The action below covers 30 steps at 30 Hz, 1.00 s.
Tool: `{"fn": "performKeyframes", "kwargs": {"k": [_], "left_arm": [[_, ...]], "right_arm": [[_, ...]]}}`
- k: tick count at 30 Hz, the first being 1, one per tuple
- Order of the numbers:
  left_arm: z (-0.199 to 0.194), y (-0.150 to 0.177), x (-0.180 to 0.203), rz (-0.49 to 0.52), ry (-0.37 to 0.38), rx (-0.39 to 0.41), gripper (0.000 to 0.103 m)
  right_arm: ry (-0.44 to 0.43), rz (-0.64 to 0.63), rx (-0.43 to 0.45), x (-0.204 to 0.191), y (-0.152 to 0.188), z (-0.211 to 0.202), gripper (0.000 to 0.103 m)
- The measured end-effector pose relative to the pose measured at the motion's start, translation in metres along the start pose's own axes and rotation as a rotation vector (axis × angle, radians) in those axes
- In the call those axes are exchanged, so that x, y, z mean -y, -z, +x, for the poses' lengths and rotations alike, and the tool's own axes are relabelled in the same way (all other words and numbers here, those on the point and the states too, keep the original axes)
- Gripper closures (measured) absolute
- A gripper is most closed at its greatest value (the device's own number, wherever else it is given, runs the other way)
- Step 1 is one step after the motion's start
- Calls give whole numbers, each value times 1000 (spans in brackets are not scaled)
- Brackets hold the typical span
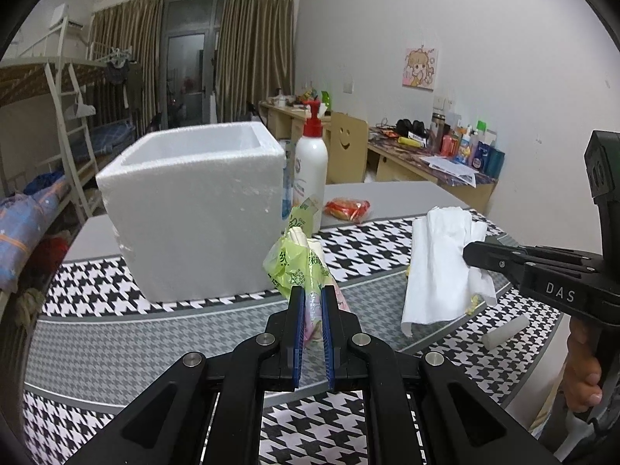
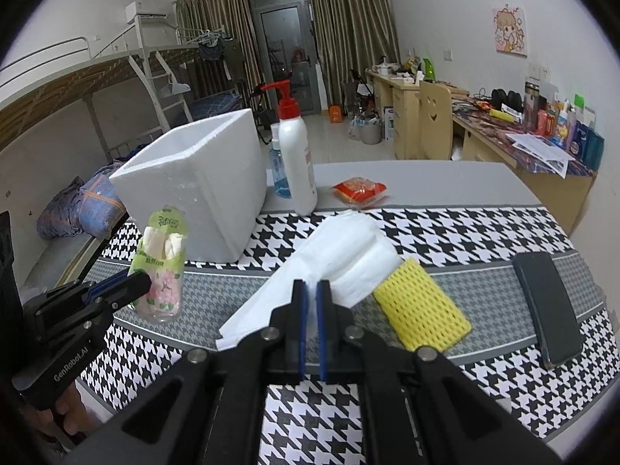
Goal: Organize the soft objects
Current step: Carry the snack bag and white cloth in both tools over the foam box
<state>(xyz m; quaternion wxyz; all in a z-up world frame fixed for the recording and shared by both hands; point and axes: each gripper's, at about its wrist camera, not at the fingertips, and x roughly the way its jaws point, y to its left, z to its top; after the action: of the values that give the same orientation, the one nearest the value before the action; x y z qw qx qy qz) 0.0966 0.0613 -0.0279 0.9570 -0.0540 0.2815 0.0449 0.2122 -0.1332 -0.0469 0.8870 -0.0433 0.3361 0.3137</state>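
Observation:
My left gripper (image 1: 312, 291) is shut on a green and pink tissue packet (image 1: 296, 267) and holds it upright above the houndstooth mat, in front of the open white foam box (image 1: 193, 209). In the right wrist view the same packet (image 2: 162, 267) sticks up from the left gripper (image 2: 144, 281). My right gripper (image 2: 310, 286) is shut on a wad of white tissue paper (image 2: 345, 255). In the left wrist view that paper (image 1: 438, 267) hangs from the right gripper (image 1: 469, 252), clear of the mat. A yellow mesh sponge (image 2: 422, 306) lies just right of it.
A white pump bottle (image 2: 296, 159) and a blue bottle (image 2: 279, 172) stand beside the box. A red packet (image 2: 358, 190) lies on the grey table behind. A dark phone (image 2: 548, 306) rests on the mat at the right, and a small white roll (image 1: 505, 331) lies near the right hand.

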Motion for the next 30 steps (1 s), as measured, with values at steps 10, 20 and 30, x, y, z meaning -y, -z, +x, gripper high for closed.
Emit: {"fn": "performKeyframes", "kwargs": {"k": [10, 20, 30], "left_arm": [[-10, -13, -7, 15, -32, 46, 94], [-21, -26, -9, 27, -46, 95, 94], [-30, -40, -8, 46, -62, 139, 94]], "right_arm": [[-15, -23, 26, -12, -11, -4, 96], [-29, -49, 69, -23, -19, -12, 96], [-34, -63, 99, -29, -28, -19, 96]]}}
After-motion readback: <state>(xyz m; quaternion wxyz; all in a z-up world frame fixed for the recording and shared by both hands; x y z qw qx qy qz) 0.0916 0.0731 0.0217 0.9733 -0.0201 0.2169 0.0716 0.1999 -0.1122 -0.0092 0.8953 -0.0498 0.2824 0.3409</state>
